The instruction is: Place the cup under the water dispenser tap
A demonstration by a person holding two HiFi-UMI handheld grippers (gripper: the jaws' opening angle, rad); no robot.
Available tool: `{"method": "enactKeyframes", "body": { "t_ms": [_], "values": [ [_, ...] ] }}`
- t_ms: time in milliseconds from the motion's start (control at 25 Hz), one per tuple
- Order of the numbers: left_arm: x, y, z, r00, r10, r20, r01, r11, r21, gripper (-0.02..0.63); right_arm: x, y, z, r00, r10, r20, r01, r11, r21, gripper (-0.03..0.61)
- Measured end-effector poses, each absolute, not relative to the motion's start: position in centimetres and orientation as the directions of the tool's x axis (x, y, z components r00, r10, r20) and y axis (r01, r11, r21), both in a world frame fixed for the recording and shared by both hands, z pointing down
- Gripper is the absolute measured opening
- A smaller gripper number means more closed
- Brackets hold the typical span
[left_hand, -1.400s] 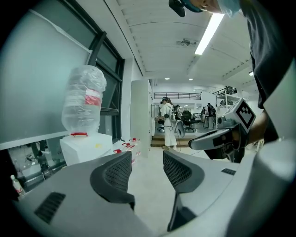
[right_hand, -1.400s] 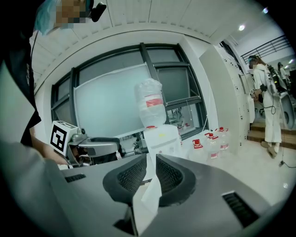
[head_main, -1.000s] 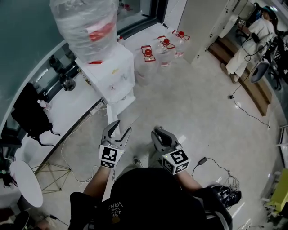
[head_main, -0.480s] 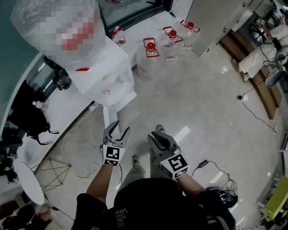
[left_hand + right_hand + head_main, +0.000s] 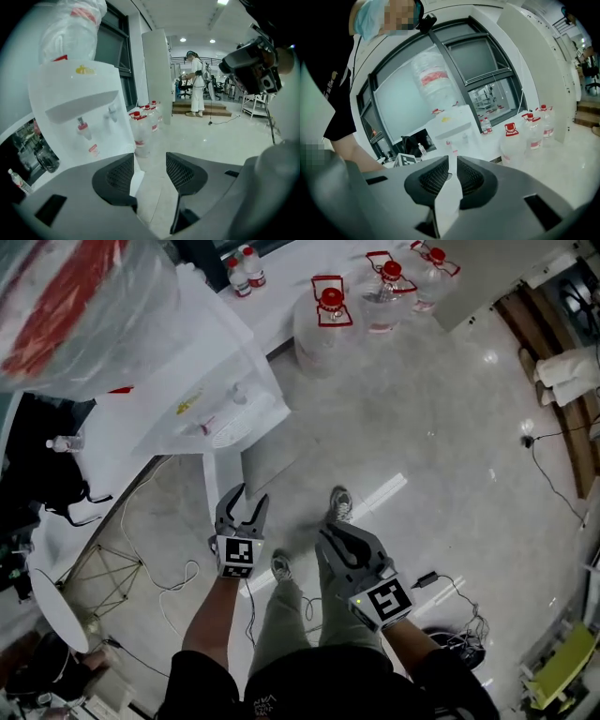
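Note:
The white water dispenser [image 5: 202, 395] stands at the upper left of the head view, with a wrapped bottle [image 5: 75, 306] on top. Its red tap [image 5: 83, 129] and pale tap [image 5: 111, 112] show under the recess in the left gripper view. My left gripper [image 5: 245, 504] is open and empty, just in front of the dispenser's base. My right gripper [image 5: 330, 532] hangs to its right, above the floor. In the right gripper view [image 5: 450, 176] the jaws are shut on a thin white paper cup [image 5: 449, 197], and the dispenser [image 5: 454, 129] stands some way ahead.
Large water jugs with red caps [image 5: 323, 320] stand on the floor beyond the dispenser, with small bottles [image 5: 242, 266] by the window. A white counter [image 5: 94, 493] with a black bag runs along the left. Cables [image 5: 450, 587] lie on the floor at the right. A person in white [image 5: 197, 84] stands far off.
The dispenser has come nearer and now fills the upper left of the head view. Both grippers keep the same pose, the left one closer to the dispenser's base.

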State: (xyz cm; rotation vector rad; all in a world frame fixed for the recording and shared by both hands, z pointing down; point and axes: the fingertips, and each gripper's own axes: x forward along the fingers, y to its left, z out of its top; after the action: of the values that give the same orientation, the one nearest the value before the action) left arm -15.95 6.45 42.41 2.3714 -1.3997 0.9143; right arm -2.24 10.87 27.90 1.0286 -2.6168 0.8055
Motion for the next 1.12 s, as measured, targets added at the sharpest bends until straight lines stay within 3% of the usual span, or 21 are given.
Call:
{"method": "enactKeyframes", "body": {
  "t_ms": [560, 1120],
  "values": [
    [-16.0, -0.5, 63.3, 0.258, -0.632, 0.731, -0.86, -0.495, -0.124, 0.219, -2.3, 3.7, 46.2, -0.765, -0.515, 0.387, -0.644, 0.604, -0.469, 0.048],
    [-18.3, -6.9, 78.6, 0.159, -0.563, 0.811, -0.848, -0.498, -0.179, 0.219, -1.2, 0.0, 58.9, -0.766, -0.46, 0.448, -0.642, 0.55, -0.534, 0.046]
  ]
}}
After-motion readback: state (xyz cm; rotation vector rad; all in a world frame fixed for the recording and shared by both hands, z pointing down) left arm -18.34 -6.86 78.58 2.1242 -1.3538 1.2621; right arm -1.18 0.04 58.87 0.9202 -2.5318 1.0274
